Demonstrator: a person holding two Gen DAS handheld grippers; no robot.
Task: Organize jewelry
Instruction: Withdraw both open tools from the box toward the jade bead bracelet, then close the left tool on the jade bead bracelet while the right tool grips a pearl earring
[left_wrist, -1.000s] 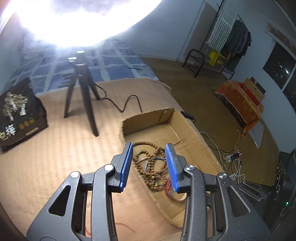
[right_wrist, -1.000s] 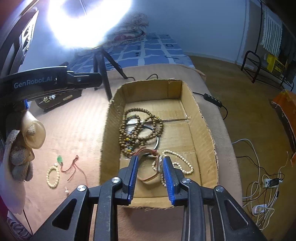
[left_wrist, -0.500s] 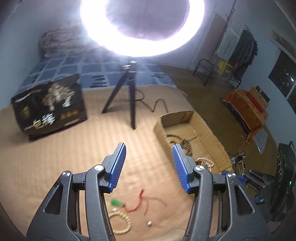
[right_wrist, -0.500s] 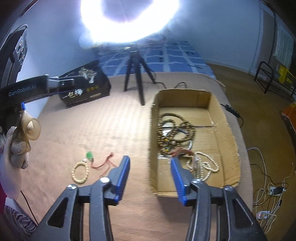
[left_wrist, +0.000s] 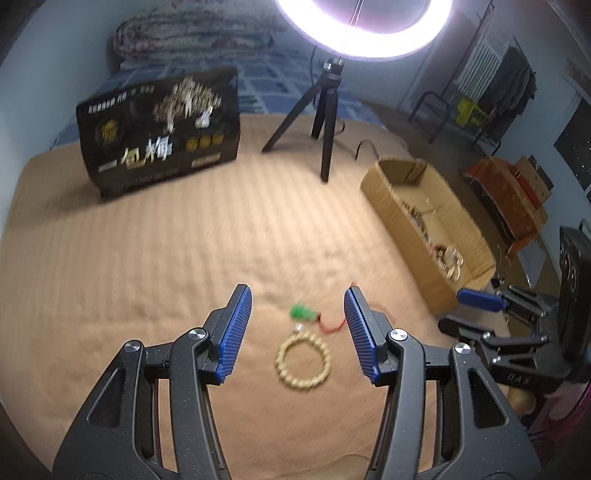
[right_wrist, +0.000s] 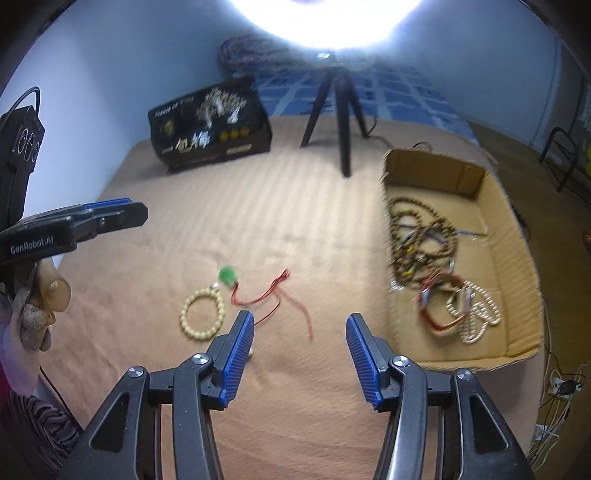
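Observation:
A cream bead bracelet (left_wrist: 302, 365) lies on the tan blanket, with a green pendant (left_wrist: 303, 312) on a red cord (right_wrist: 275, 291) just beyond it. My left gripper (left_wrist: 298, 334) is open and empty, its jaws either side of the bracelet, above it. My right gripper (right_wrist: 300, 349) is open and empty; the bracelet (right_wrist: 202, 314) and pendant (right_wrist: 227, 276) lie to its left. A cardboard box (right_wrist: 513, 236) at the right holds brown bead strands (right_wrist: 419, 236), a red bracelet (right_wrist: 437, 302) and a white bead strand (right_wrist: 478, 314).
A black printed box (left_wrist: 159, 129) stands at the back left. A ring light on a black tripod (left_wrist: 325, 110) stands behind the cardboard box (left_wrist: 391, 195). A bed with a blue quilt (right_wrist: 399, 92) lies beyond. Cables and a power strip (right_wrist: 561, 387) lie on the floor at right.
Both grippers have swung left, away from the cardboard box, and opened wider. The bracelet and pendant now lie between the left gripper's jaws.

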